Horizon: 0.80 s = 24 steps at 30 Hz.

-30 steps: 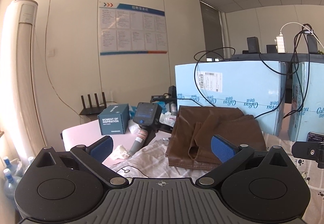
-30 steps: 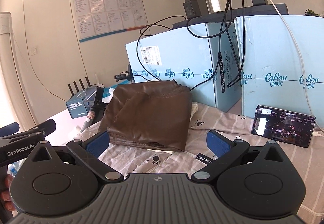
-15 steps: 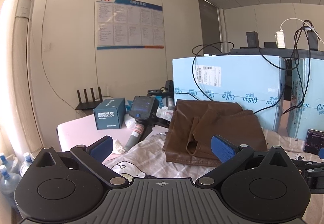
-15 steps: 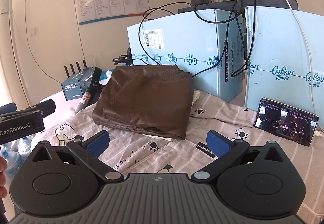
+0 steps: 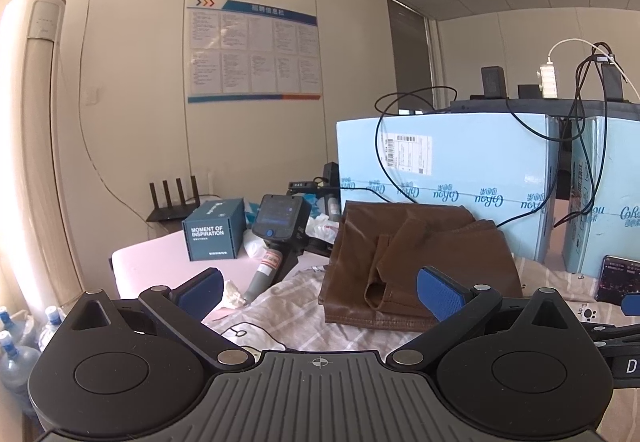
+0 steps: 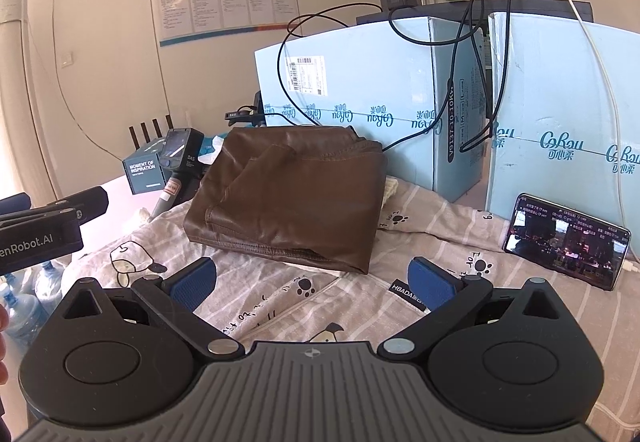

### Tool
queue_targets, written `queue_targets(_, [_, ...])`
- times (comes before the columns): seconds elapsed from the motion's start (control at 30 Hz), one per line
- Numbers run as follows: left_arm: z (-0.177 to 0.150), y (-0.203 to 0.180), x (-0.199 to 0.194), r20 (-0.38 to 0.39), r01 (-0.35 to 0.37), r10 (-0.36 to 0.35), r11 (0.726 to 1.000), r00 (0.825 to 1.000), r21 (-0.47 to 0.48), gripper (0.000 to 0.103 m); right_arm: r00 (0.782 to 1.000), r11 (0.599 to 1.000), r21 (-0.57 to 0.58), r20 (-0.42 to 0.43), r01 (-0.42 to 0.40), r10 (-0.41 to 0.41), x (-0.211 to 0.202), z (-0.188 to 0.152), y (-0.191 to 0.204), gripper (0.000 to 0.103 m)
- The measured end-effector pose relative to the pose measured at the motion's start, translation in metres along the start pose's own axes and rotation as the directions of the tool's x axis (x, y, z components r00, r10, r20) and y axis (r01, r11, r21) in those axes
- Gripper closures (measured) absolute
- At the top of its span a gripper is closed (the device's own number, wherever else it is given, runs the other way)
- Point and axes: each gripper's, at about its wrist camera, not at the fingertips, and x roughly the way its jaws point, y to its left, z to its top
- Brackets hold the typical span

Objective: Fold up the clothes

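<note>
Brown and leathery, the folded garment (image 6: 292, 198) lay as a squat bundle on the patterned sheet (image 6: 264, 306), its far edge close against the pale blue boxes (image 6: 372, 90). Both tools hung short of it: the left gripper (image 5: 318, 292) and the right gripper (image 6: 312, 280) each had their blue pads spread wide, with nothing between them.

By the look of it the fold was largely made, and what remained was to tidy it. A loose flap lay slanted across the garment's top, and a seamed hem ran along its near side. Pressing that flap flat, or pinching the near hem at its two corners and drawing evenly, seemed the neat way, since the stiff material would probably spring back if taken by one corner only.

Open sheet lay nearer than the garment, giving room to work. Left of the garment stood a handheld device (image 5: 280, 238) and a dark teal box (image 5: 214, 232); right of it a phone (image 6: 566, 240) leaned, with cables (image 6: 480, 54) trailing over the boxes behind.
</note>
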Motion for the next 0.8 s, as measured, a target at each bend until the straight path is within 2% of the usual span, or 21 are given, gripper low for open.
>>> queue_targets(0.8, [-0.0017, -0.0008, -0.0020, -0.004, 0.012, -0.012, 1.000, 1.000, 0.007, 0.000, 1.000, 1.000, -0.009, -0.015, 0.000, 0.000, 0.0028, -0.0014, 0.0007, 0.000])
